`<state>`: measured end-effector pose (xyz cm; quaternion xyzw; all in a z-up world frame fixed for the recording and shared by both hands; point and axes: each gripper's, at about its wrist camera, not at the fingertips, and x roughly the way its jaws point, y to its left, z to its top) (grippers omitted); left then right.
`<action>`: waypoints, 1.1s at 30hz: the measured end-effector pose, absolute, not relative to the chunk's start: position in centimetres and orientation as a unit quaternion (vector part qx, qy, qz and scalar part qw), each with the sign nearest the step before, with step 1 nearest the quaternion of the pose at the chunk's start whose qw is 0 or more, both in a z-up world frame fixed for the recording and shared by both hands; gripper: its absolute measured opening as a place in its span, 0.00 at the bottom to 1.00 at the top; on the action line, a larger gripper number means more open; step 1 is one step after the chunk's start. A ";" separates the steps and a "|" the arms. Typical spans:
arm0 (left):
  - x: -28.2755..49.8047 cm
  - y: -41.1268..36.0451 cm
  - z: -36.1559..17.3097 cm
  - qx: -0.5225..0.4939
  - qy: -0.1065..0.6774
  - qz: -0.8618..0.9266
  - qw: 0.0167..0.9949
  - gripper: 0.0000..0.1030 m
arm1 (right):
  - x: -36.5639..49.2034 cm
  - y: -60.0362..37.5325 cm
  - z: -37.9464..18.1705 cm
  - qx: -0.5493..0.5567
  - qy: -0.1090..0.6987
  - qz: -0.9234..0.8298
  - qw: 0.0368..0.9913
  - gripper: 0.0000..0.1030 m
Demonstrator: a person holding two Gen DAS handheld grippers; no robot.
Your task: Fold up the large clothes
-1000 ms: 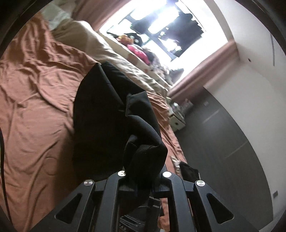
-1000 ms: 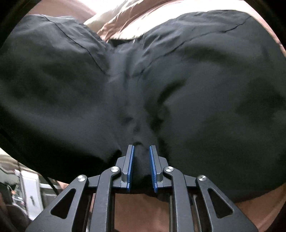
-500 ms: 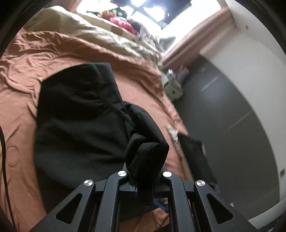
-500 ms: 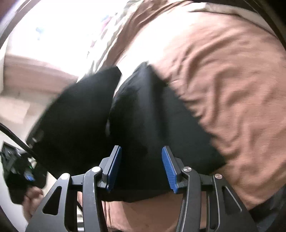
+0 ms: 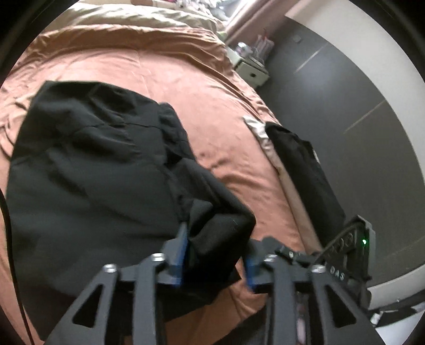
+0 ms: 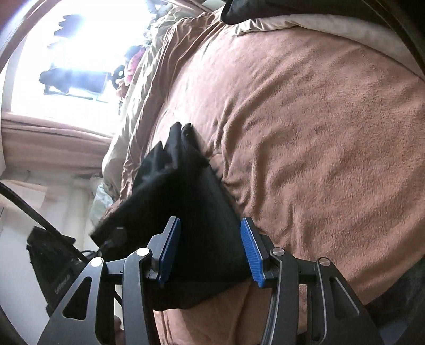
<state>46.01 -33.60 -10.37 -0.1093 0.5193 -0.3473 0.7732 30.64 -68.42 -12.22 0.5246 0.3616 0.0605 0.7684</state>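
A large black garment (image 5: 87, 164) lies folded over on the brown bedsheet (image 5: 202, 87). My left gripper (image 5: 216, 252) is open, with a bunched fold of the garment lying loose between its blue pads. In the right wrist view the garment (image 6: 186, 201) lies as a dark folded wedge on the sheet (image 6: 318, 138). My right gripper (image 6: 209, 252) is open, its blue pads standing either side of the garment's near edge without pinching it.
A second dark garment (image 5: 305, 169) lies at the bed's right edge. A bedside cabinet (image 5: 251, 70) stands by the grey wall. A beige duvet (image 5: 138, 16) lies at the head. The other gripper's body (image 6: 53, 268) is at the left, below a bright window (image 6: 79, 53).
Both grippers have opened and released the black garment. It has dropped from its lifted, stretched position onto the bed. Both cameras have tilted down toward the sheet.
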 end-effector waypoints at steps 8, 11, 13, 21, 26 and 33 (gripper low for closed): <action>46.5 -28.1 -8.3 -0.183 0.486 -0.351 0.780 0.70 | 31.8 -66.0 -11.9 0.520 0.351 0.123 0.769 0.71; 46.7 -24.7 -8.3 -0.180 0.480 -0.311 0.801 0.70 | 32.8 -64.7 -11.8 0.504 0.361 0.143 0.771 0.71; 46.9 -21.9 -9.0 -0.184 0.482 -0.279 0.810 0.70 | 33.2 -63.9 -11.7 0.495 0.364 0.156 0.773 0.71; 46.6 -14.0 -14.4 -0.190 0.511 -0.171 0.821 0.70 | 35.8 -60.6 -11.9 0.436 0.387 0.152 0.798 0.71; 45.9 -13.7 -17.4 -0.203 0.540 -0.168 0.800 0.70 | 36.2 -59.7 -11.3 0.419 0.381 0.127 0.814 0.33; 45.0 -16.2 -16.1 -0.189 0.530 -0.193 0.804 0.64 | 34.3 -60.3 -12.0 0.428 0.386 0.096 0.812 0.05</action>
